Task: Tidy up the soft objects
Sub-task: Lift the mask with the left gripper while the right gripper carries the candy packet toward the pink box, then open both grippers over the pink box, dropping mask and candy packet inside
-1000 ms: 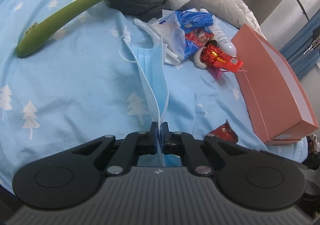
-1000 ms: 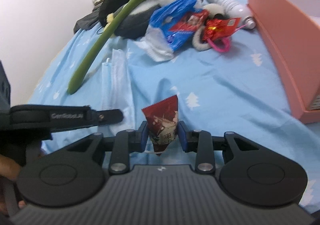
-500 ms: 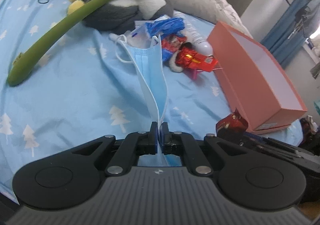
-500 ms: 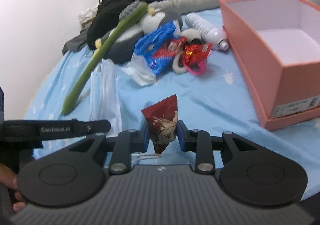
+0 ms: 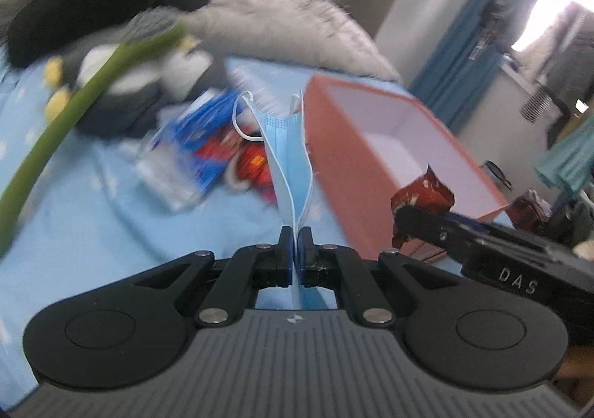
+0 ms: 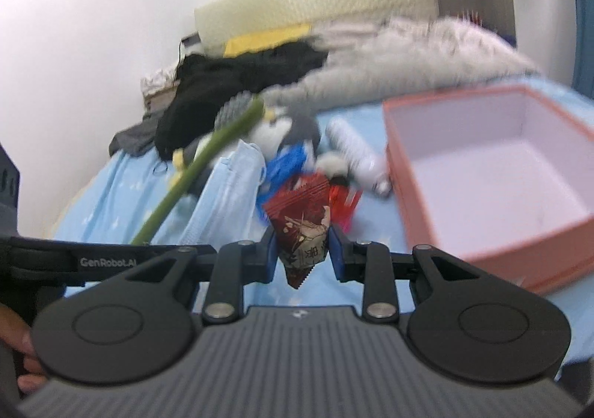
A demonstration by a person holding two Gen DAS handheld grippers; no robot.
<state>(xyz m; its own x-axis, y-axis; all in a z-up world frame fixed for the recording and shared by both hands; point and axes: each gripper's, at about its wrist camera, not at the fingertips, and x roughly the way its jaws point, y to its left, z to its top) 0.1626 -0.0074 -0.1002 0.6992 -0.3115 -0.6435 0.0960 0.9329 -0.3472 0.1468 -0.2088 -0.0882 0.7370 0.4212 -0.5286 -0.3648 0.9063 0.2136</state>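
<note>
A blue bed [image 6: 111,195] is strewn with a box [image 6: 493,173], bottle [image 6: 352,143], packets [image 5: 196,147] and plush toy [image 5: 148,84].

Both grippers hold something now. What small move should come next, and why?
Probably carry both toward the open pink box and release over it. The left gripper is shut on the blue face mask, the right gripper on the red snack packet. Both are off the bed, and the box interior looks empty.

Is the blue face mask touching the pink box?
Cannot tell. In the left wrist view the face mask, pinched by the left gripper, overlaps the box's near wall, but no contact or gap shows plainly.
</note>
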